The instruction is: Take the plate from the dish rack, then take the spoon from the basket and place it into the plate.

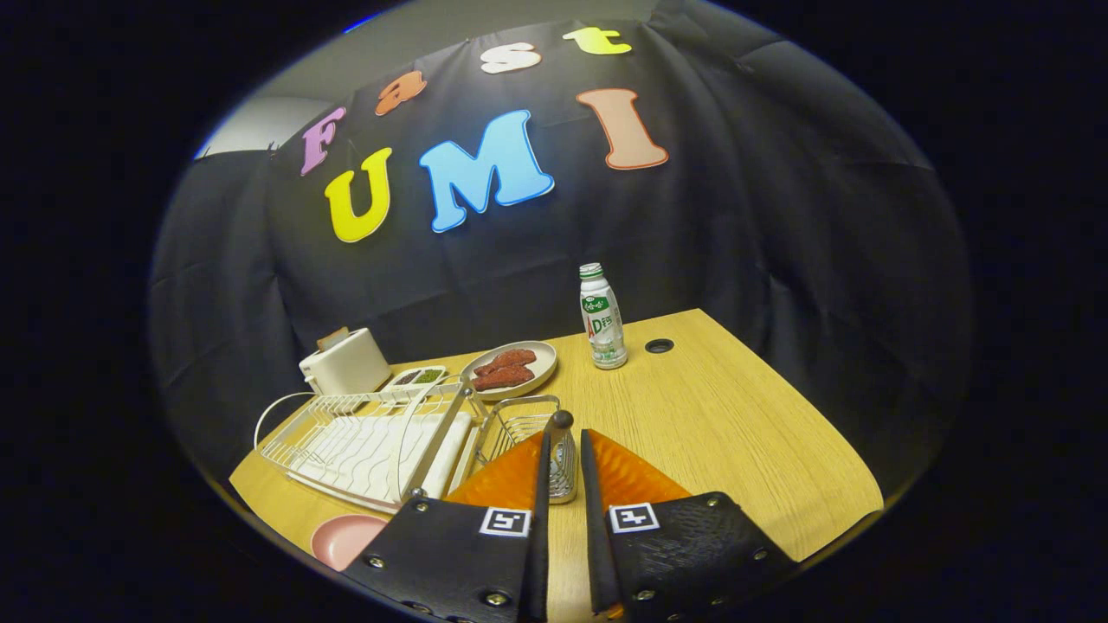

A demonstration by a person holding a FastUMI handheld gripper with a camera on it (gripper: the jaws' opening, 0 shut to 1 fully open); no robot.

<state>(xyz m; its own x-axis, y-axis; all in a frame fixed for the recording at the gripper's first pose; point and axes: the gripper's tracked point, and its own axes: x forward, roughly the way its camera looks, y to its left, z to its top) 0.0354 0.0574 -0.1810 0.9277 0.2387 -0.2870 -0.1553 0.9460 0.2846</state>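
- Gripper (pixel 564 450): its two fingers are drawn nearly together, leaving a narrow gap. A spoon is held upright in that gap; both fingers appear to press on its handle, though the contact itself is hard to confirm.
- Spoon (pixel 561 459): dark rounded end is uppermost, metal part below. It is held over the corner of the wire basket, seemingly so that it comes straight up out of the wires without snagging.
- Basket (pixel 512 426): small wire holder hung on the end of the dish rack, just ahead of the fingers. It is judged to be the spoon's storage place.
- Dish rack (pixel 363 441): white wire frame on a drip tray. No plate is seen standing in its slots.
- Pink plate (pixel 342 536): laid flat on the table beside the near end of the rack and beside the gripper body. It is judged to be the plate already taken out, set there as the target for the spoon.
- Table (pixel 718 415): wooden top with a round cable hole near its far edge.
- Bottle (pixel 603 317): upright, well beyond the fingers, away from the work.
- Dish of sausages (pixel 509 368): behind the basket, not part of the task.
- Small tray (pixel 417 376): two compartments, between toaster and sausage dish.
- Toaster (pixel 345 362): at the far corner behind the rack.
- Remaining step, as judged: the spoon is to be carried over to the pink plate and released.
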